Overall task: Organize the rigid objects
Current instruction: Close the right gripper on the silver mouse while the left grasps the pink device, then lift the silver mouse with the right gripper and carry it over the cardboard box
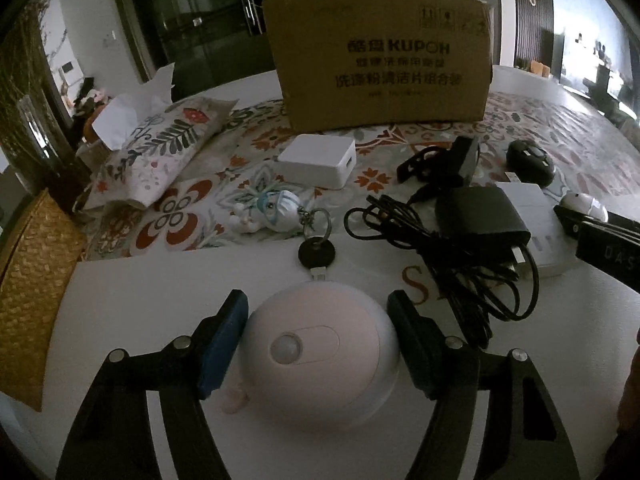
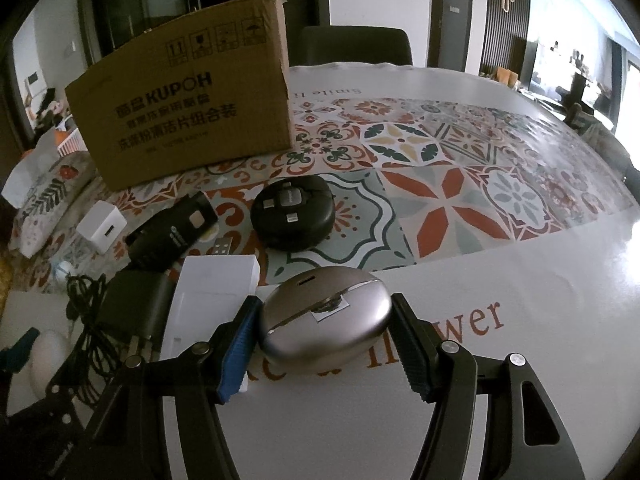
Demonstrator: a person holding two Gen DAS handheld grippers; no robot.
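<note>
Blue-padded fingers [image 1: 222,344] of the left gripper [image 1: 318,338] flank a round white sensor light [image 1: 320,352] on the pale border of the table [image 1: 160,300], pads at or just beside its sides; whether it is clamped cannot be told for certain. Meanwhile the right gripper [image 2: 326,320] is closed around a silver oval earbud case [image 2: 326,318], its pads pressing both flanks, low over the table's printed lettering. Sorting appears barely begun, judging by what lies loose: a key with a small figurine keychain [image 1: 276,210], a white charger cube [image 1: 318,162], a black power adapter with tangled cable [image 1: 476,224], a black handheld device [image 2: 176,226], a round black cable case [image 2: 294,212] and a white carton [image 2: 214,292] are scattered across the patterned cloth. Behind them stands the cardboard box [image 1: 380,68], likely the destination, its inside hidden from both cameras. A floral tissue pouch [image 1: 160,148] rests at the far left. Two items in hand; nearly everything else awaits.
</note>
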